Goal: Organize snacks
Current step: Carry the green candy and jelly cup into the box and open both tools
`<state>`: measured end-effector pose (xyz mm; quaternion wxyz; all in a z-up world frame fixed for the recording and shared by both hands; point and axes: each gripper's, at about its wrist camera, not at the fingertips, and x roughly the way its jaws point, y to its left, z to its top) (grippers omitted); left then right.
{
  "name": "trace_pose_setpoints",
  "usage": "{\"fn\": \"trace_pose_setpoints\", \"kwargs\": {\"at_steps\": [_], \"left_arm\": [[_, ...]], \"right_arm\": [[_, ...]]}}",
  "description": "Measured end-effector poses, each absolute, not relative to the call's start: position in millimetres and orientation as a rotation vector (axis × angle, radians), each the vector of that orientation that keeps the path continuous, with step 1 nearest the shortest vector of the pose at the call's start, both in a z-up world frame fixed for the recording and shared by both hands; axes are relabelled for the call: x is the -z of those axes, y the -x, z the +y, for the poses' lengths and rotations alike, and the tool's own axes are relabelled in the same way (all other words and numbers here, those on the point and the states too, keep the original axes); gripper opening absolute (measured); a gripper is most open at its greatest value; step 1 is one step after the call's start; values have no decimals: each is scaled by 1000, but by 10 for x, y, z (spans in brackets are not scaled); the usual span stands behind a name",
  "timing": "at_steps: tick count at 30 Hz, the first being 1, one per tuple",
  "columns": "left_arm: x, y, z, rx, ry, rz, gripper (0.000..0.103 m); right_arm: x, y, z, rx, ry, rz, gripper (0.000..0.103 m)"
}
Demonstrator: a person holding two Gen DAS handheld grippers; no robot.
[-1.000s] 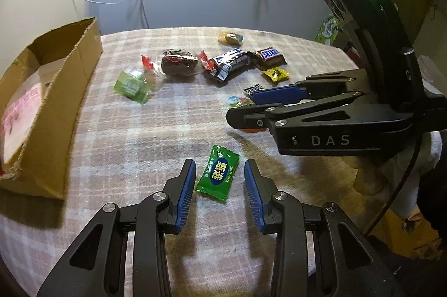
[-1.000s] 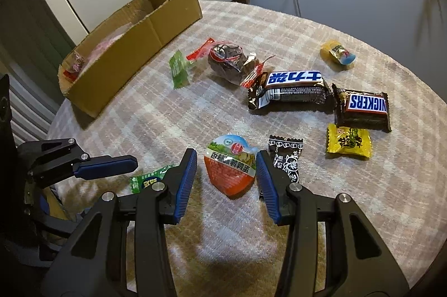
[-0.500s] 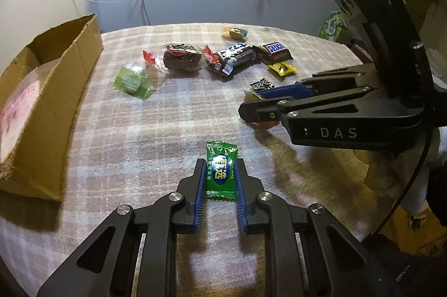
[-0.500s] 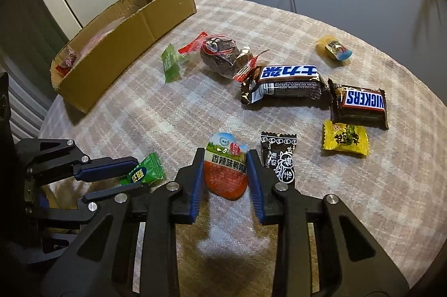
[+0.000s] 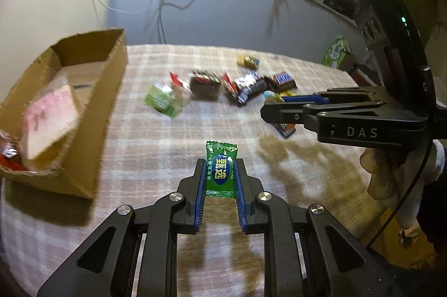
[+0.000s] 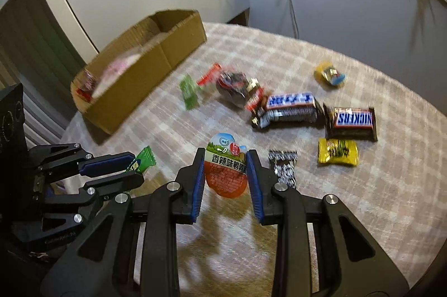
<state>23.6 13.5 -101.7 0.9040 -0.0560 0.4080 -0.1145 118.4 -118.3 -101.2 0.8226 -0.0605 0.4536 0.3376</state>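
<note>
My left gripper (image 5: 220,171) is shut on a green candy (image 5: 220,170) and holds it above the plaid tablecloth; the candy also shows in the right wrist view (image 6: 142,160). My right gripper (image 6: 225,165) is shut on an orange egg-shaped snack pack (image 6: 226,171), also lifted off the cloth. An open cardboard box (image 5: 92,101) stands at the left of the table with a pink packet (image 5: 50,115) inside; the box shows in the right wrist view too (image 6: 145,68). The right gripper appears in the left wrist view (image 5: 279,110), to the right.
On the table (image 6: 363,199) lie a Snickers bar (image 6: 352,121), a second dark chocolate bar (image 6: 287,107), a yellow candy (image 6: 338,151), a black-and-white candy (image 6: 282,165), a dark round snack (image 6: 232,84), a light green packet (image 6: 190,90) and a yellow-blue candy (image 6: 329,73). Wall and cables stand behind.
Both grippers closed on their snacks, the left on the green candy and the right on the orange pack, and have lifted them off the table. Both views are higher and blurred with motion.
</note>
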Motion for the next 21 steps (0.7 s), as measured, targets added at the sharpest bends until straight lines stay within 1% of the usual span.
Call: {"fn": "trace_pose_setpoints", "kwargs": {"at_steps": [11,21], "left_arm": [[722,-180,743,109,165,749,17],[625,-232,1194,17,198,706,17]], "right_arm": [[617,-1217,-719,-777,125,873,30],[550,-1402,-171,-834,131,852,30]]}}
